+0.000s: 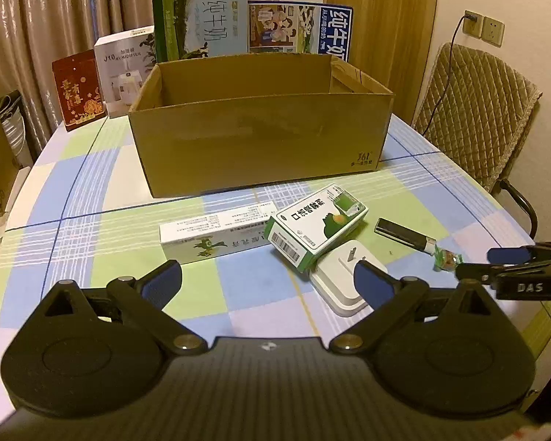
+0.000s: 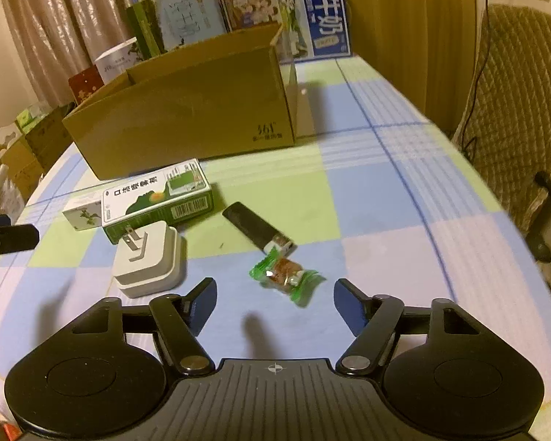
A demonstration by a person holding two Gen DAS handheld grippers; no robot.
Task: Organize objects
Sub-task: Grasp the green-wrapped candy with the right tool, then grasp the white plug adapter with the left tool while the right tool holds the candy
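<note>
An open cardboard box [image 1: 260, 128] [image 2: 187, 117] stands on the checked tablecloth. In front of it lie a long white box [image 1: 213, 233], a green-and-white medicine box [image 1: 317, 222] [image 2: 158, 198], a white plug adapter [image 1: 343, 275] [image 2: 148, 257], a black USB stick [image 1: 404, 233] [image 2: 257, 226] and a green-wrapped candy [image 1: 446, 257] [image 2: 286, 275]. My left gripper [image 1: 268, 286] is open and empty, above the table near the adapter. My right gripper [image 2: 275, 303] [image 1: 496, 262] is open and empty, just short of the candy.
Milk cartons [image 1: 202, 22] [image 2: 305, 14], a humidifier box [image 1: 125, 70] and a red box [image 1: 79, 88] stand behind the cardboard box. A padded chair [image 1: 477, 110] [image 2: 518, 110] stands at the table's right edge. More boxes [image 2: 14, 158] sit off the left edge.
</note>
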